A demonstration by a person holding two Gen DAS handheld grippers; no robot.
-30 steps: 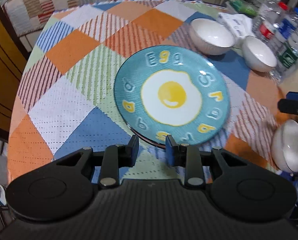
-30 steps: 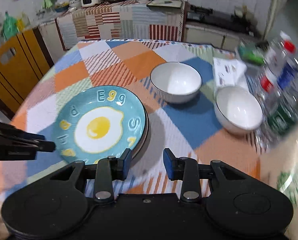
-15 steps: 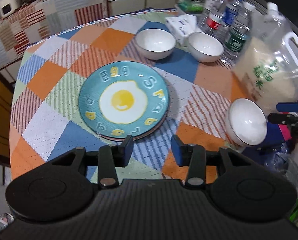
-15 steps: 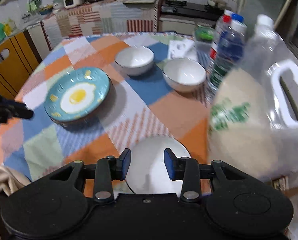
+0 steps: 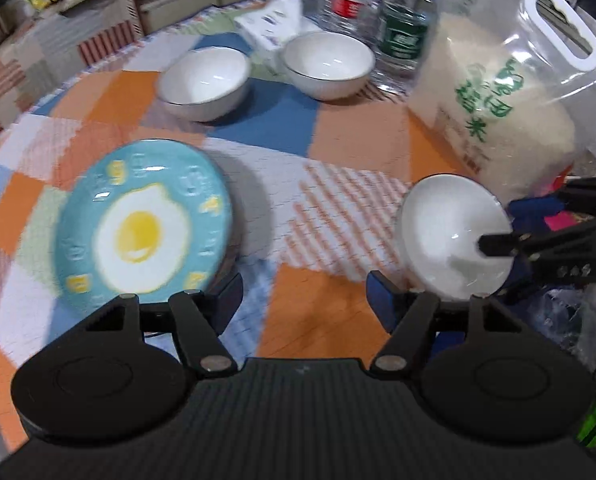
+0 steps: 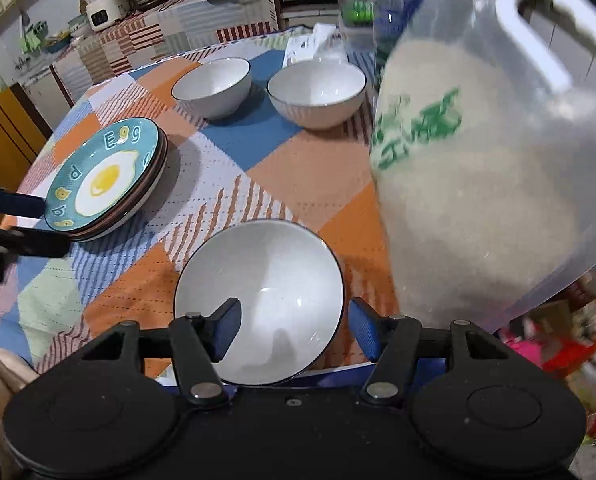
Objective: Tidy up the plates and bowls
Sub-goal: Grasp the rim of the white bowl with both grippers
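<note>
Three bowls loose, right tool straddling the near one

Two tools, both spread wide, neither holding anything. Right tool (image 6: 294,330) has one finger inside the near bowl (image 6: 258,300) and one outside its rim, so it looks set to pinch the wall; no closure yet. Left tool (image 5: 303,300) hangs over bare cloth between the plate stack (image 5: 144,222) and that bowl, gripping nothing.

Risks, near to far:
- Near bowl sits at the table (image 6: 309,172) edge, tilted toward the right-wrist camera. A pinch on a thin glazed rim may slip, and it could tip off the edge.
- Rice bag (image 6: 477,168) stands just beside the bowl. Lifting or swinging right could bump it.
- Carrying the bowl to the two far bowls (image 6: 315,92) means passing close to the bag and the bottles (image 5: 401,20); a low carry could clip a rim and chip it.
- Plate stack lies near the left edge; a careless left tool could nudge it.

Views:
- Right wrist shows the straddle on the rim and that several plates are stacked under the egg plate. It also shows the left tool beside the stack.
- Left wrist is motion-blurred and hides the stack's layers, but shows the right tool from the side, one finger lying over the bowl, and the bottles behind the far bowls.
</note>
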